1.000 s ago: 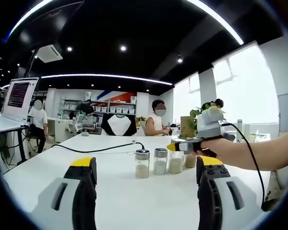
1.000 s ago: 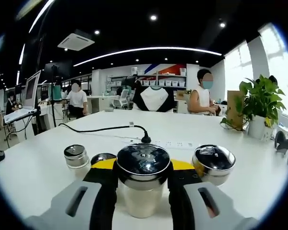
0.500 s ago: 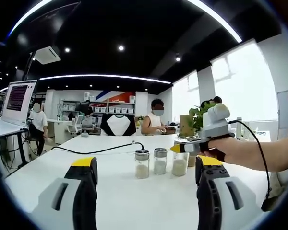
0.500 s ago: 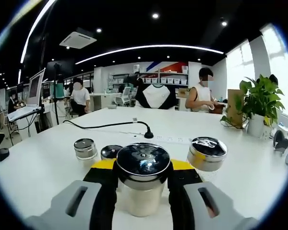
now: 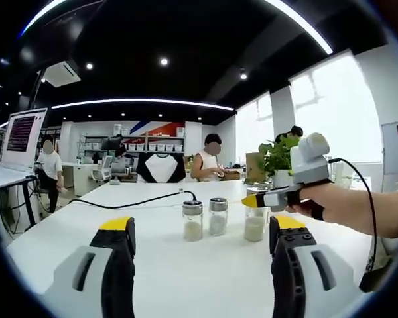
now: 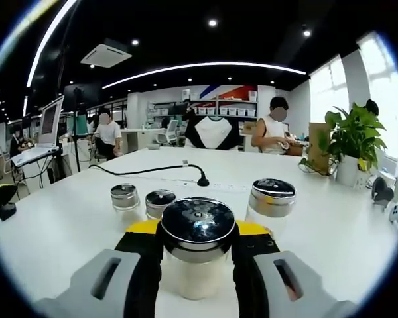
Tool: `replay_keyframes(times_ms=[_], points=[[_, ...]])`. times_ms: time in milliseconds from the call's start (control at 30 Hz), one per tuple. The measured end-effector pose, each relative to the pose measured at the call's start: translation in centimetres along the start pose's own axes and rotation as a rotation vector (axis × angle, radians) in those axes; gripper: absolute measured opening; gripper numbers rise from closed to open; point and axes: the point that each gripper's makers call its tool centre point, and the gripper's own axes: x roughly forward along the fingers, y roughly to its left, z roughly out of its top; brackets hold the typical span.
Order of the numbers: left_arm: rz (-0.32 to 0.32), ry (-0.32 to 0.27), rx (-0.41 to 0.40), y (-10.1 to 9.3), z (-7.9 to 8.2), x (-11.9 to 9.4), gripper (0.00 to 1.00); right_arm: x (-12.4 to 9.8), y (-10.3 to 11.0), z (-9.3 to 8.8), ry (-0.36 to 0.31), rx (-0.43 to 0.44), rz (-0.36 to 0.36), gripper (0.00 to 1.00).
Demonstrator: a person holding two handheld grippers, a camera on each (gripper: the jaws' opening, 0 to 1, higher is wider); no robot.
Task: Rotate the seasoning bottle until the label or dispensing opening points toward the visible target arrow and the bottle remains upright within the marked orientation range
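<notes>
Right gripper view: the right gripper (image 6: 198, 255) pinches the seasoning bottle (image 6: 198, 248), now raised off the white table (image 6: 331, 225) compared with a second ago. Three more bottles (image 6: 272, 202) stand mid-table, four in all. Left gripper view: the left gripper (image 5: 202, 255) hangs spread wide, holding nothing.

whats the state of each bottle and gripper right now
right hand-held gripper: shut on held seasoning bottle, upright, capped
left hand-held gripper: open, holding nothing
other three bottles: upright on white table, capped
power strip cable: lying on table
</notes>
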Motion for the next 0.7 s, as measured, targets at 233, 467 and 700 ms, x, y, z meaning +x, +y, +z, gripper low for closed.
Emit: replay_keyframes(times_ms=[233, 467, 700], points=[[0.001, 0.004, 0.004, -0.1, -0.1, 0.0, 0.87, -2.0, 0.5, -0.6, -0.009, -0.003, -0.001, 0.39], [-0.008, 0.011, -0.006, -0.5, -0.4, 0.2, 0.86, -4.2, 1.4, -1.5, 0.004, -0.007, -0.008, 0.39], [-0.024, 0.006, -0.017, -0.9, -0.4, 0.4, 0.86, -5.9, 2.2, -2.3, -0.002, -0.008, 0.013, 0.39]])
